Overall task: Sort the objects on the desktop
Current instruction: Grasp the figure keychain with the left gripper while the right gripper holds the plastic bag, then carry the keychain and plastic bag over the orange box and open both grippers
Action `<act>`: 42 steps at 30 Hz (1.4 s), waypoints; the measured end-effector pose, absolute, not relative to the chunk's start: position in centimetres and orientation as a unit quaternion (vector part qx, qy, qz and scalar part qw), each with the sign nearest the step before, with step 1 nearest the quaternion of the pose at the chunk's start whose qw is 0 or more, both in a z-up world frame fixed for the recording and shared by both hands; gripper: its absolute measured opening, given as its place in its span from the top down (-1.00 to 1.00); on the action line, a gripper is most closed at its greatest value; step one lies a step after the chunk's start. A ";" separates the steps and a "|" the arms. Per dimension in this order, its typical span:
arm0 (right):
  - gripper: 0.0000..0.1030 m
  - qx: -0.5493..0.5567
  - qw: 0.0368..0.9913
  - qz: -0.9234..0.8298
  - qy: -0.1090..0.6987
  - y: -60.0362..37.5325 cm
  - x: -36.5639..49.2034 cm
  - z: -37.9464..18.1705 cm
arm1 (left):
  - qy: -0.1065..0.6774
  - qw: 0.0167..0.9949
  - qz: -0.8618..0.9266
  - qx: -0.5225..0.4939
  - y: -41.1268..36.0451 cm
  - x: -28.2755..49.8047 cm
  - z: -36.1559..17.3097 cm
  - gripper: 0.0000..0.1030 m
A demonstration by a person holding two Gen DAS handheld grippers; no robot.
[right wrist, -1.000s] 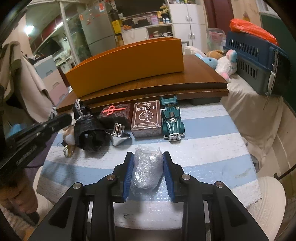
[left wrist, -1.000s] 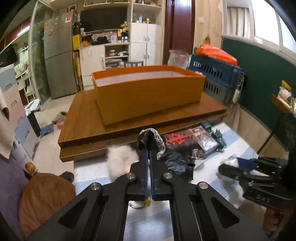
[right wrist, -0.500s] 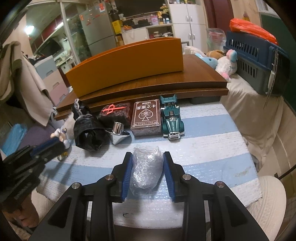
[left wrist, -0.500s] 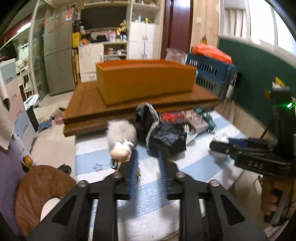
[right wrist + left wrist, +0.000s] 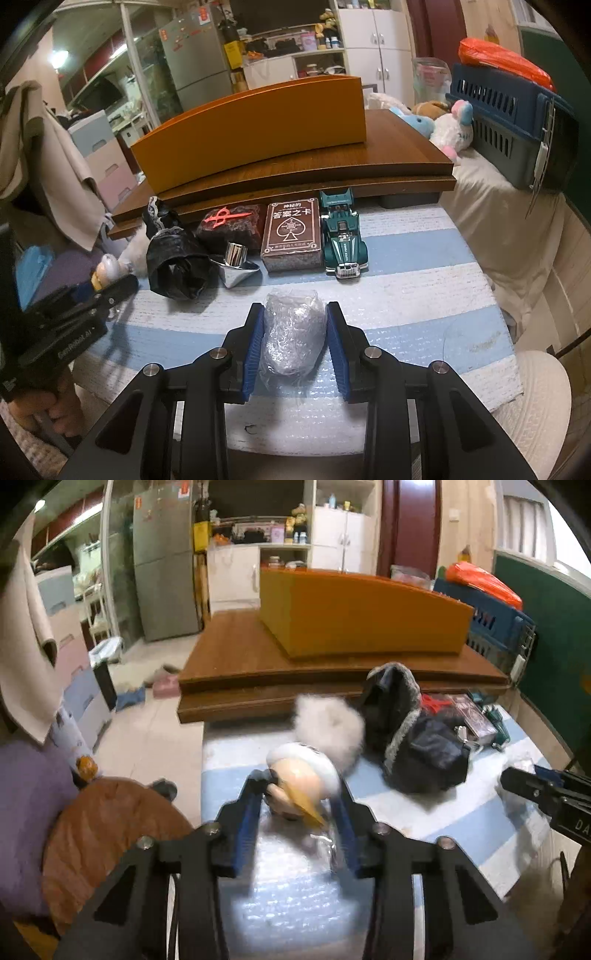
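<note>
Through the left wrist camera, your left gripper (image 5: pixel 301 801) stands with its blue pads spread wide around a small doll (image 5: pixel 301 781) that has a white cap and a fluffy white pompom (image 5: pixel 328 725) behind it. The left pad touches the doll's face side; the right pad sits just beside the cap, and motion blur keeps you from telling whether it presses on it, so no firm grip shows. The doll lies on the blue-and-white striped mat (image 5: pixel 461 812). Just right of the doll sits a black crumpled bag (image 5: pixel 424 753) with a grey trimmed edge. Beyond it, a brown wooden platform (image 5: pixel 240 657) carries the orange box (image 5: pixel 362 620). The tip of your right gripper (image 5: pixel 535 794) shows at the right edge.

Through the right wrist camera, your right gripper (image 5: pixel 295 332) has its pads against both sides of a clear plastic-wrapped bundle (image 5: pixel 293 328), which rests on the striped mat (image 5: pixel 424 295); the jaws stand about half apart, closed onto it. Ahead, in a row along the platform edge, sit the black bag (image 5: pixel 177 262), a shiny metal funnel-shaped piece (image 5: pixel 236 266), a dark red box with a red scissor-shaped mark (image 5: pixel 229 225), a brown card box (image 5: pixel 291 232) and a green toy car (image 5: pixel 343 236). The orange box (image 5: pixel 251 129) stands on the wooden platform (image 5: pixel 399 155) behind them. At far left your left gripper (image 5: pixel 110 291) lies by the doll (image 5: pixel 105 271).
</note>
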State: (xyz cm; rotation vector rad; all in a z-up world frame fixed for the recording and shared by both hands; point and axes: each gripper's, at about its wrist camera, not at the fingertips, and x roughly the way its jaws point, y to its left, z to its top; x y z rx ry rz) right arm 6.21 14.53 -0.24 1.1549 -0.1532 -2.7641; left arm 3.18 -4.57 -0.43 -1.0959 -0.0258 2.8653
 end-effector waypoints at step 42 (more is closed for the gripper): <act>-0.44 0.300 0.110 -0.947 -0.044 13.3 -13.1 11.8 | -0.026 0.099 0.952 -0.289 -3.1 -11.5 10.1 -0.51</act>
